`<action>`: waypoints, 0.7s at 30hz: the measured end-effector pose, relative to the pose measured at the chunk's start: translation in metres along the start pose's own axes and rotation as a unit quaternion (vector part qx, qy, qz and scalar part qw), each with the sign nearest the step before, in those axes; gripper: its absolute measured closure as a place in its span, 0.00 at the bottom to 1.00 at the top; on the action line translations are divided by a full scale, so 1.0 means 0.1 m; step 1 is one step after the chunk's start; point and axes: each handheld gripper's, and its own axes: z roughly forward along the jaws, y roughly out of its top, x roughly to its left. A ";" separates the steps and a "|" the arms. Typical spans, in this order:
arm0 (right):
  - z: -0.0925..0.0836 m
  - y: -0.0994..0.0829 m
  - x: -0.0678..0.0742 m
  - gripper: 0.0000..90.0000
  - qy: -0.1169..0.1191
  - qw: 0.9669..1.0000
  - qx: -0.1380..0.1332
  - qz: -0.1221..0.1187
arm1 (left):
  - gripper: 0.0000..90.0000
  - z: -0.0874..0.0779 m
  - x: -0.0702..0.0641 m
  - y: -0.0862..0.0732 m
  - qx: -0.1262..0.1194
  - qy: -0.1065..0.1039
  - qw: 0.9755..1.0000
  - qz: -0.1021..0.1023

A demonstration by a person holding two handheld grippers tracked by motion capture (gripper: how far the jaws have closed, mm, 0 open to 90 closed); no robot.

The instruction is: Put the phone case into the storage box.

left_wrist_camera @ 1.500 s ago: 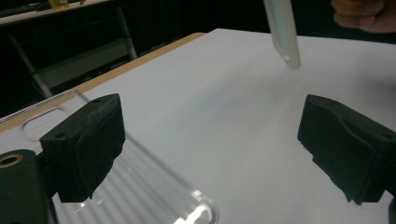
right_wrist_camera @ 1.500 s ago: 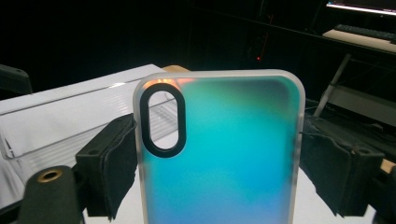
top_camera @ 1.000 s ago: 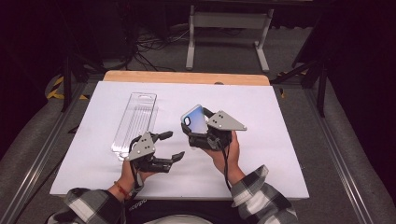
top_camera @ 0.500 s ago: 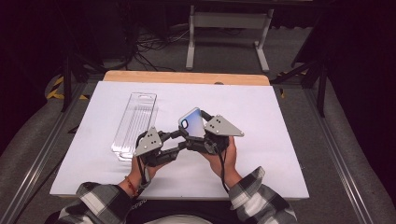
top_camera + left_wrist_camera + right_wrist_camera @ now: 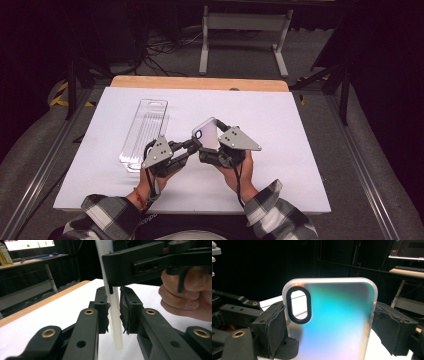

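Frosted iridescent phone case [image 5: 329,320] sits upright in my right gripper [image 5: 212,150], pads clamped across its width, long axis pointing up and away from me, above the white table [image 5: 300,125]. My left gripper [image 5: 187,149] has just been closing on the case's near side edge [image 5: 113,310], pads either side, about touching it. Left comes in from the left, level. Clear plastic package [image 5: 145,132] lies just beyond; open room to the right.

Iridescent phone case [image 5: 332,322] upright, clamped across its width by right hand-held gripper [image 5: 329,330] pads
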 end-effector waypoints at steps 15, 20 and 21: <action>-0.03 -0.01 0.03 0.19 0.001 1.000 0.001 -0.007 | 0.89 -0.03 0.02 0.02 0.007 0.002 1.000 0.021; -0.02 -0.02 0.04 0.19 0.002 1.000 0.007 -0.007 | 0.90 -0.04 0.03 0.02 0.018 0.010 0.999 0.041; -0.02 -0.02 0.04 0.19 0.002 1.000 0.009 -0.009 | 0.90 -0.04 0.02 0.02 0.021 0.015 0.998 0.049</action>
